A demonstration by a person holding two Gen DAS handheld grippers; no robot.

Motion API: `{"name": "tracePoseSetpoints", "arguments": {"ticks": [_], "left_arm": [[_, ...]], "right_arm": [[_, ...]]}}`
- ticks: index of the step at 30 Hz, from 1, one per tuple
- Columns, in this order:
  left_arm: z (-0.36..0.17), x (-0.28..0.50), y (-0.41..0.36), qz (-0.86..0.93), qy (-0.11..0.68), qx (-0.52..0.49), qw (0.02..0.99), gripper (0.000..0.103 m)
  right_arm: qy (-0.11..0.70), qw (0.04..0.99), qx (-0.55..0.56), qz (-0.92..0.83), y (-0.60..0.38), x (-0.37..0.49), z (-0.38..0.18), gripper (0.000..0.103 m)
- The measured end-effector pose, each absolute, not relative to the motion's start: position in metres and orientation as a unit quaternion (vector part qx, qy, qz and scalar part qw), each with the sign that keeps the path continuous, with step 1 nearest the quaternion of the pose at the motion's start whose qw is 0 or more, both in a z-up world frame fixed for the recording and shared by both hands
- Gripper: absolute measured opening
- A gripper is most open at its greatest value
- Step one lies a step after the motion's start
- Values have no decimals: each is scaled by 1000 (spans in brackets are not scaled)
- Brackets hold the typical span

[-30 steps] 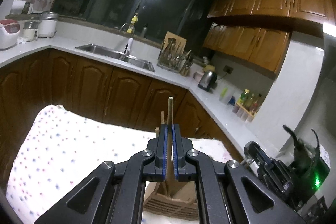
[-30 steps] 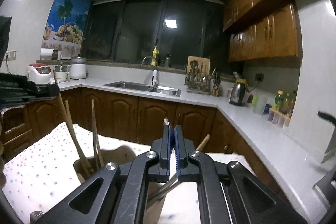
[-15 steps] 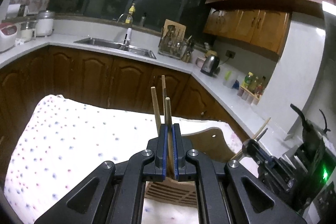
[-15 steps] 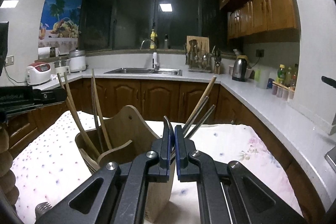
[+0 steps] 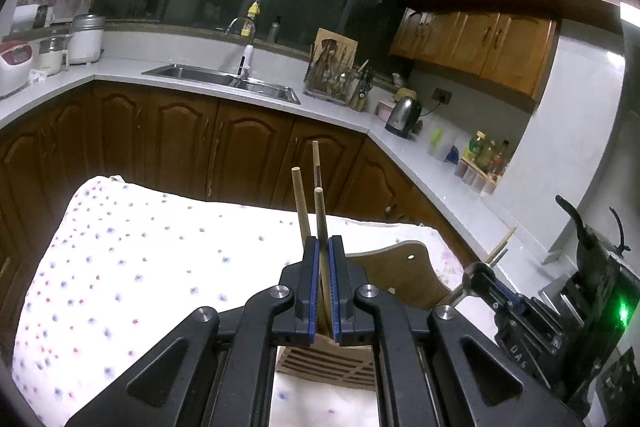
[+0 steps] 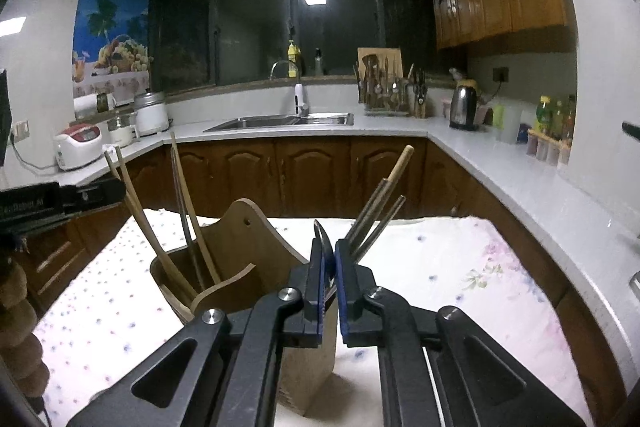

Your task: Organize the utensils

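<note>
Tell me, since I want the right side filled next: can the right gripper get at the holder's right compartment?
Probably yes. The right gripper hovers just above the wooden holder, with only the leaning chopsticks there, and its jaws already pinch a thin metal utensil.

Both grippers point forward and a little down. The left gripper (image 5: 324, 247) has its jaws nearly closed; the right gripper (image 6: 329, 251) also, with a narrow gap.
</note>
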State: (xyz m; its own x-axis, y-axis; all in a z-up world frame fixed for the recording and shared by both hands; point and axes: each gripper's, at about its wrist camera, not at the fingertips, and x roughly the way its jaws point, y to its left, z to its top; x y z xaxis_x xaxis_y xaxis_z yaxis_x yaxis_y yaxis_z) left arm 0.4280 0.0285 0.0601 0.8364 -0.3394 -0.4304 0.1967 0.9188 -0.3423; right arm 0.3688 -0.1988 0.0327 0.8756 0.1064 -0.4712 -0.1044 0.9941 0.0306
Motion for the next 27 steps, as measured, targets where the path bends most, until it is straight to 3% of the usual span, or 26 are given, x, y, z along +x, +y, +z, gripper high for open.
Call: {"name": "tracePoseSetpoints", "arguments": {"ticks": [8,11,15,17,19,21,23,24,25,27], "left_arm": [[60,430,26,-140,261,-136,946,3],[63,429,26,-138,266,-138,944,8],[69,421,28,-134,259,-142,946,28],[71,416,29,-133,256,-144,947,30],[73,410,32,-128,255,-148,947,39],[76,401,37,-123,247,-154,949,48],[78,389,42,-112,243,-157,951,65],[79,383,45,-102,239,-159,952,83],[79,376,49,-92,234,-158,955,93],[80,361,53,-71,227,-155,959,102]], "right_arm": [[254,965,21,61,-205,371,33,8],[257,964,28,64,-205,370,34,10],[250,965,37,64,-207,365,39,28],[237,969,41,63,-208,359,45,34],[230,970,43,63,-208,354,50,38],[221,972,45,62,-210,347,56,48],[213,974,49,65,-212,341,61,67],[207,975,50,67,-213,336,63,72],[202,976,51,69,-212,332,65,83],[197,977,51,71,-212,325,67,97]]}}
